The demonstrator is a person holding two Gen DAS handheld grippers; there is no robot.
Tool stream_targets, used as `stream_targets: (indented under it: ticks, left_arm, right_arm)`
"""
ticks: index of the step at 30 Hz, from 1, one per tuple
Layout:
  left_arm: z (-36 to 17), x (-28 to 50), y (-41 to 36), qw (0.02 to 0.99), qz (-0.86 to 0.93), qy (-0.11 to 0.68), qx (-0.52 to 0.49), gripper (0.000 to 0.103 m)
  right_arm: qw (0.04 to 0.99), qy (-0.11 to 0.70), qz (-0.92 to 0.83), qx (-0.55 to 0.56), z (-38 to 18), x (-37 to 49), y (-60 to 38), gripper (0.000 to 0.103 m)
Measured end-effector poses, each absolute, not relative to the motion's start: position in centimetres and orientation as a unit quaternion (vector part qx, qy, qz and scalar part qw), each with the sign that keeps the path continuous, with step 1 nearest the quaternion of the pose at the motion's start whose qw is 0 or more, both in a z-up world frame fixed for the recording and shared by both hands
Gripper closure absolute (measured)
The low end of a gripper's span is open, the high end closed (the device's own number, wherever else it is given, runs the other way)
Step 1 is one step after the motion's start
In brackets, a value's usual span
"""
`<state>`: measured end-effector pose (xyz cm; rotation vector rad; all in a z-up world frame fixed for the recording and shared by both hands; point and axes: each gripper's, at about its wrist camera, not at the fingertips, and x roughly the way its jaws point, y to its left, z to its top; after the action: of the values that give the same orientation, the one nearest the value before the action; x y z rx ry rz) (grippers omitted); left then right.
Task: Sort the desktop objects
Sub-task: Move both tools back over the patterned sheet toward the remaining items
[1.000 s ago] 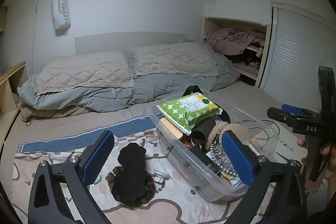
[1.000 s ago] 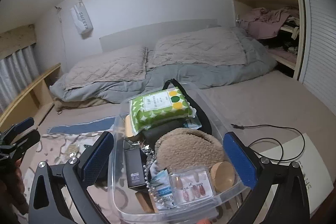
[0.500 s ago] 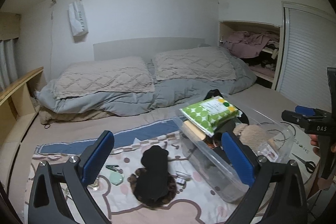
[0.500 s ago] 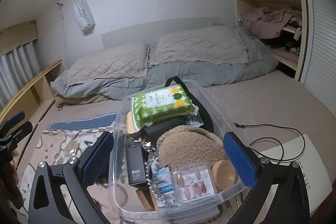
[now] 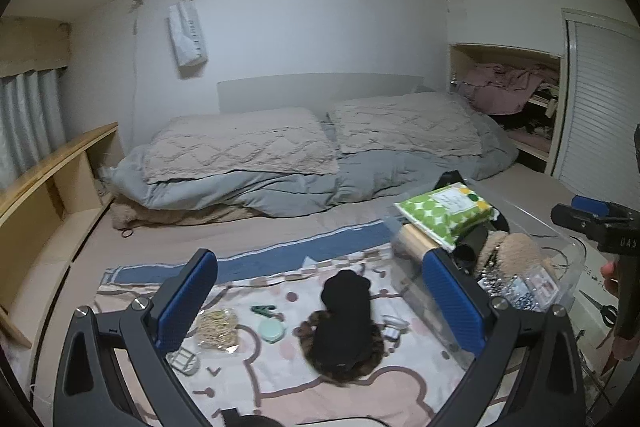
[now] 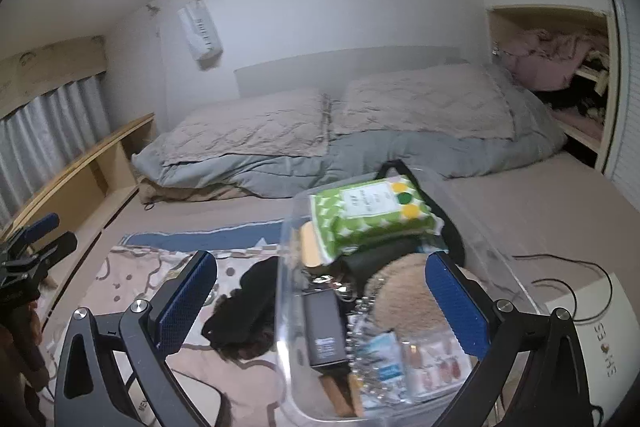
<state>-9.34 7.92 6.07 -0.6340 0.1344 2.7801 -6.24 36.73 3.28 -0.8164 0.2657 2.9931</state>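
The bin (image 6: 288,307) is heaped: a green pack (image 6: 372,215) rides above its rim, so little room is left inside. Left of it on the blanket (image 5: 160,307), a black pouch (image 5: 344,323) lies close beside the bin wall. Small things scatter further left, with bare patches between. The bed (image 5: 240,227) beyond is open.

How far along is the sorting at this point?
Partly done, it seems: the clear bin already holds the green wipes pack and other items. Nothing is in hand; left gripper and right gripper are open. Left on the mat: dark furry item, round green case, small bits.
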Motion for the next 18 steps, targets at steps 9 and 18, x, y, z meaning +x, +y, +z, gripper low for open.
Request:
stream_targets:
  ticks: [9, 18]
  left_arm:
    - [6.0, -8.9, 3.6, 0.103, 0.972, 0.038, -0.209, 0.000]
    - [4.7, -8.6, 0.1, 0.074, 0.975, 0.030, -0.208, 0.000]
  right_arm:
    - [-0.021, 0.052, 0.959, -0.278, 2.5, -7.9, 31.5, 0.000]
    - [-0.073, 0.038, 0.956, -0.283, 2.1, -9.1, 25.7, 0.000]
